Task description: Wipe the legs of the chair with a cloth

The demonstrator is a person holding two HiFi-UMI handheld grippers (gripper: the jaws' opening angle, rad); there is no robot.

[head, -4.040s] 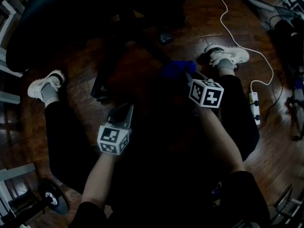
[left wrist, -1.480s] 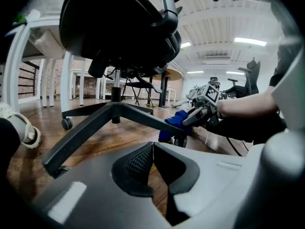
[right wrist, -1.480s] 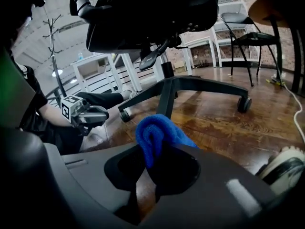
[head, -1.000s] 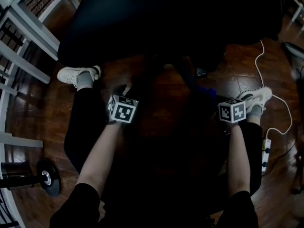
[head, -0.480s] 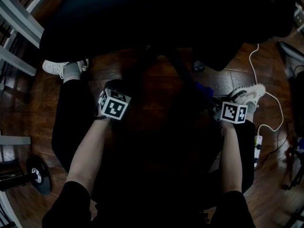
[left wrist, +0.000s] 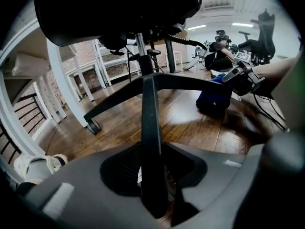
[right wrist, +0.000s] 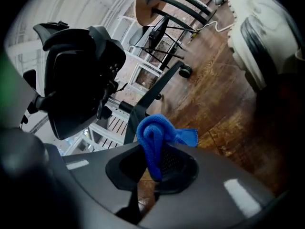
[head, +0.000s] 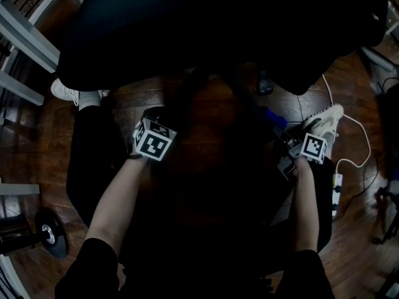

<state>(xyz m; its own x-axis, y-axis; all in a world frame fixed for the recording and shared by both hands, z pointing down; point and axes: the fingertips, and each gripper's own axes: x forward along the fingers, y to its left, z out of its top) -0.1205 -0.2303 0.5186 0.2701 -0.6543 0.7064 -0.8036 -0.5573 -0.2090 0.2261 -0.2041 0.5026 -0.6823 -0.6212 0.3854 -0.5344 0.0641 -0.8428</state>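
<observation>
Blue, fleecy cloth [right wrist: 155,140] is held bunched in the right gripper [right wrist: 157,175], the fingers being clamped on its folded middle so that a soft, rounded wad is left protruding for wiping. It is kept low over the floor [right wrist: 224,104], at the outer end of one chair leg [left wrist: 190,82] on the person's right; contact with that leg cannot be confirmed. A second leg [left wrist: 150,128] is taken between the fingers of the left gripper [left wrist: 155,190], which have just been closing and appear pressed on it, presumably so that the wheeled base is kept from rolling or swivelling. The legs are seen as smooth, matt black, tapered bars, one ending in a small castor [left wrist: 94,126]; the floor is glossy brown planking.
</observation>
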